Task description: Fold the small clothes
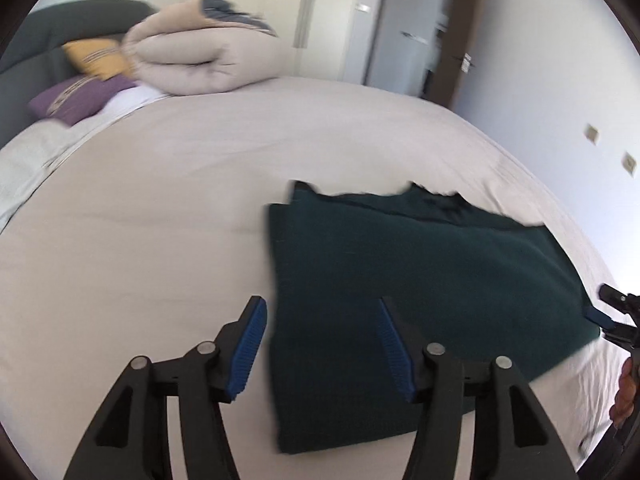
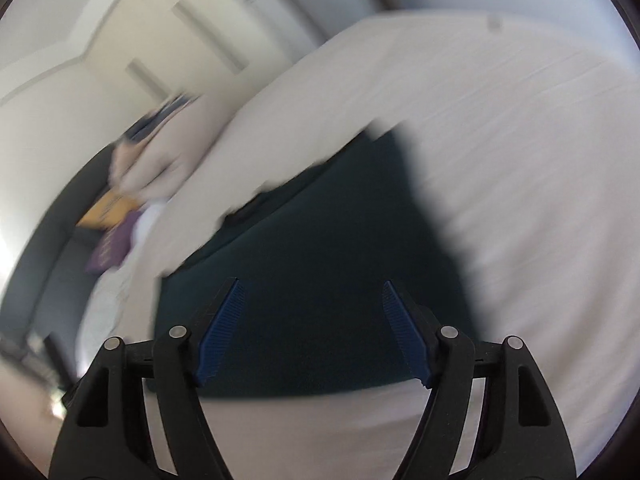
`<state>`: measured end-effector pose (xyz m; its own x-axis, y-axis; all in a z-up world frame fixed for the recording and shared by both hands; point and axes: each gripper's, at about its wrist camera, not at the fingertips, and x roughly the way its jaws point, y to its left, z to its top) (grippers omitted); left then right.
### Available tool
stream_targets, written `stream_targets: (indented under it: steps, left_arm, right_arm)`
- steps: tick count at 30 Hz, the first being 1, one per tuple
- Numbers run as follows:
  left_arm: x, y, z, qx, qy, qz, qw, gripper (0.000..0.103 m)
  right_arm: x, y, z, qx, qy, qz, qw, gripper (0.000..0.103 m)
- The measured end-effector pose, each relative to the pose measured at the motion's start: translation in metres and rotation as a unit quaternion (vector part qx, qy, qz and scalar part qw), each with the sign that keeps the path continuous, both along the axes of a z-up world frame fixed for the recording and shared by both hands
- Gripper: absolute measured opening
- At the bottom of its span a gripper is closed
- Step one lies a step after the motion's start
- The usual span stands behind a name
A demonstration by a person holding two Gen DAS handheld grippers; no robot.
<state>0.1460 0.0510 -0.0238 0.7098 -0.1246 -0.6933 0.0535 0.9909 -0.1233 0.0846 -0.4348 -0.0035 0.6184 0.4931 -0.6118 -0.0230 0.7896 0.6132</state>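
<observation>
On my left wrist view, the left hand-held gripper (image 1: 322, 312) hangs over the bed (image 1: 160, 208) with its blue-padded fingers (image 1: 250, 344) spread apart and nothing between them; one finger sits over the bare sheet, the other over the near left part of the dark green garment (image 1: 420, 280). That garment lies flat on the bed, folded into a rough rectangle, with a ragged far edge. At the right rim I can see the right hand-held gripper (image 1: 616, 312) close to the garment's right corner. My right wrist view is badly blurred, but the right hand-held gripper (image 2: 312, 292) shows its fingers apart too, hovering above the garment (image 2: 320, 240). A rolled duvet (image 1: 208, 56), a yellow pillow (image 1: 100, 58) and a purple pillow (image 1: 80, 98) lie at the head of the bed.
</observation>
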Motion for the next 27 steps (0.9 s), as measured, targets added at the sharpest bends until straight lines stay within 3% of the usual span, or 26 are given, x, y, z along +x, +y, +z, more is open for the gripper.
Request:
stream_targets:
  steps: [4,7,10,15,19,23,27]
  left_arm:
    - [0.03,-0.032,-0.019,0.039,0.021,-0.031,0.9986,0.059]
    - [0.047,-0.025,-0.048,0.043,0.071,-0.019,0.9964,0.06]
    - [0.04,-0.013,-0.052,0.018,0.062,-0.027,0.9976,0.06]
    - [0.029,-0.011,-0.055,0.028,0.061,-0.029,0.9973,0.059]
    - [0.022,-0.009,-0.06,0.024,0.07,-0.021,0.997,0.059]
    - [0.021,-0.011,-0.06,0.026,0.077,-0.018,0.9965,0.059]
    - [0.021,-0.013,-0.062,0.035,0.078,-0.018,0.9961,0.059]
  right_arm:
    - [0.023,0.077,-0.018,0.01,0.007,0.103,0.995,0.071]
    - [0.042,0.088,-0.04,0.016,0.036,0.104,0.994,0.071]
    - [0.047,0.069,-0.047,0.058,0.031,0.086,0.994,0.064]
    - [0.046,0.015,-0.052,0.088,0.018,0.017,0.996,0.047]
    - [0.045,-0.036,-0.049,0.078,0.001,-0.062,0.995,0.046]
    - [0.027,-0.08,-0.048,0.086,0.007,-0.158,0.984,0.046]
    - [0.013,-0.088,-0.036,0.081,0.005,-0.2,0.976,0.049]
